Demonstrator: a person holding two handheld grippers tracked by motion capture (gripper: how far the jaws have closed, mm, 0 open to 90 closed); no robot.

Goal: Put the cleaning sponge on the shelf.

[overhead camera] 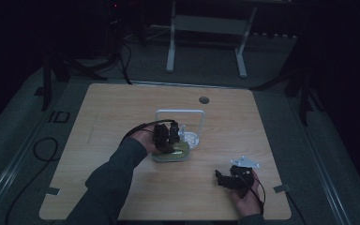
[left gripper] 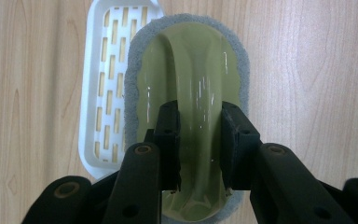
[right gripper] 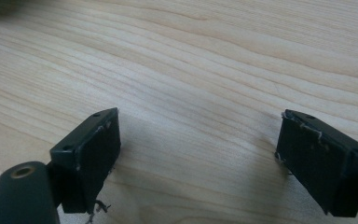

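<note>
A green scrubber with an arched handle and a grey foam rim (left gripper: 191, 70) lies partly over a white slotted dish (left gripper: 105, 93) on the wooden table. My left gripper (left gripper: 199, 126) points down at it, and its jaws are shut on the handle from both sides. From above, the left gripper (overhead camera: 166, 136) stands over the scrubber (overhead camera: 171, 154) at the table's middle, with the white dish (overhead camera: 191, 139) just to its right. My right gripper (overhead camera: 222, 178) rests near the front right edge. Its jaws (right gripper: 200, 144) are open over bare wood.
A white upright frame (overhead camera: 180, 112) stands just behind the dish. A round cable hole (overhead camera: 204, 100) sits in the table (overhead camera: 112, 112) toward the back. The room is dim, with a white table base (overhead camera: 206, 28) and stand legs on the floor beyond.
</note>
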